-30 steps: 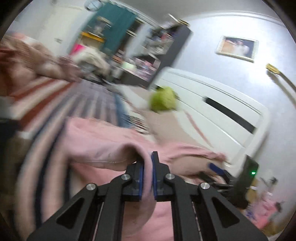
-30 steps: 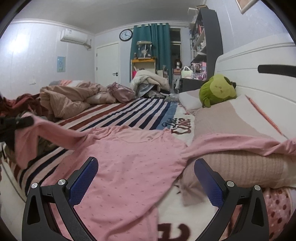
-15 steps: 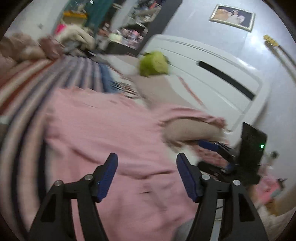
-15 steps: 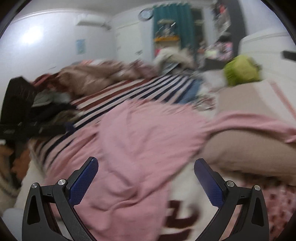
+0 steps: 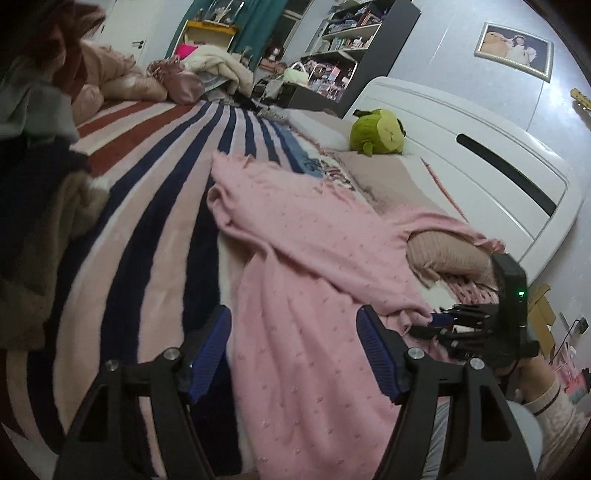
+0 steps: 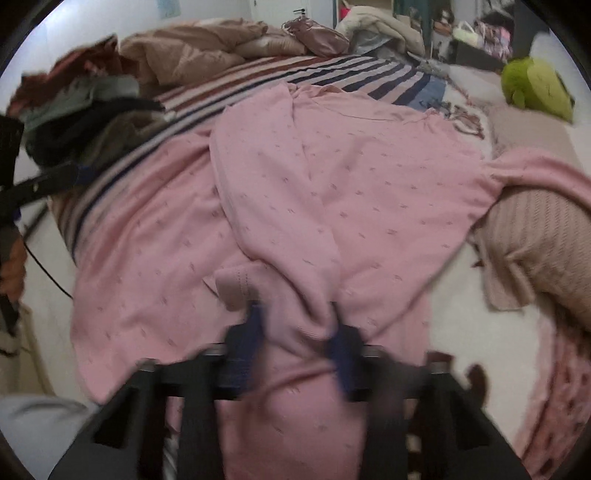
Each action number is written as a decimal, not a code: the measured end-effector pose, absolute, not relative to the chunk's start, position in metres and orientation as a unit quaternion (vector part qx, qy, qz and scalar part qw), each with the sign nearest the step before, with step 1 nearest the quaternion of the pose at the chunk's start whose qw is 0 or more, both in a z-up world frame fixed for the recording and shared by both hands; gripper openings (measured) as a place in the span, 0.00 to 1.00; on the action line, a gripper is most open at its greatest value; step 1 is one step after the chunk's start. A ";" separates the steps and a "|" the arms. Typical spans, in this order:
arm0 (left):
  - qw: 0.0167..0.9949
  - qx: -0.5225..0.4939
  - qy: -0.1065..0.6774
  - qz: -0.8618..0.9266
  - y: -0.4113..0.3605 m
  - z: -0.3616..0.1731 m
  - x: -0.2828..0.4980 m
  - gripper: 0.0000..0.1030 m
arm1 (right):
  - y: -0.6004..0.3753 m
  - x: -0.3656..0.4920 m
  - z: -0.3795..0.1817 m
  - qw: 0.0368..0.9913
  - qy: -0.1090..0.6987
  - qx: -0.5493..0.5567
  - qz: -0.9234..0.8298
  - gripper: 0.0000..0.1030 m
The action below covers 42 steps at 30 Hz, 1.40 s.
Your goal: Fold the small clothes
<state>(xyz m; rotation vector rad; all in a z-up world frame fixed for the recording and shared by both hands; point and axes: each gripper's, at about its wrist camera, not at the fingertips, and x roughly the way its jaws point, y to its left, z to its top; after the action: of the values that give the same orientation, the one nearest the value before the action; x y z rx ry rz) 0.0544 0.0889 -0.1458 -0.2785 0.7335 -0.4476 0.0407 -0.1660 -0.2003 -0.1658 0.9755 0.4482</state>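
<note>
Pale walls, framed picture [image 5: 514,50] hung high, white headboard [image 5: 476,155], dark cluttered shelf unit [image 5: 354,48], teal curtain [image 5: 258,18], white door [image 5: 129,26], striped bed cover [image 5: 155,206]

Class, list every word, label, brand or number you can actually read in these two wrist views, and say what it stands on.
Nothing can be read in either view.
Dark lettering on the bed cover beyond the pink top: partly covered and blurred, unreadable.
Boxes on the shelf unit: print too small.
Framed picture on the wall: no text made out.
</note>
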 end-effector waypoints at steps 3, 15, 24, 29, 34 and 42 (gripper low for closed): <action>0.897 -0.141 0.359 -0.215 0.088 -0.151 0.055 0.64 | -0.173 0.038 -0.191 0.858 0.461 -0.089 0.207 0.05; 0.901 -0.114 0.374 -0.188 0.085 -0.162 0.057 0.64 | -0.201 0.037 -0.158 0.883 0.435 -0.115 0.133 0.18; 0.890 -0.109 0.404 -0.182 0.075 -0.192 0.063 0.18 | -0.178 0.031 -0.191 0.883 0.433 -0.080 0.163 0.68; 0.907 -0.065 0.396 -0.126 0.085 -0.184 0.056 0.05 | -0.181 0.032 -0.189 0.900 0.403 -0.107 0.128 0.03; 0.904 -0.053 0.408 -0.118 0.102 -0.177 0.054 0.05 | -0.209 0.017 -0.139 0.925 0.342 -0.135 0.102 0.02; 0.905 -0.041 0.398 -0.142 0.096 -0.170 0.047 0.40 | -0.225 -0.005 -0.146 0.886 0.408 -0.071 0.209 0.03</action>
<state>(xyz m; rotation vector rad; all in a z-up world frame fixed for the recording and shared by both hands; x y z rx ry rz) 0.0467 0.0965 -0.1700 -0.0854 0.8225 -0.2940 -0.0047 -0.2246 -0.1459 -0.1466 0.8477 0.4349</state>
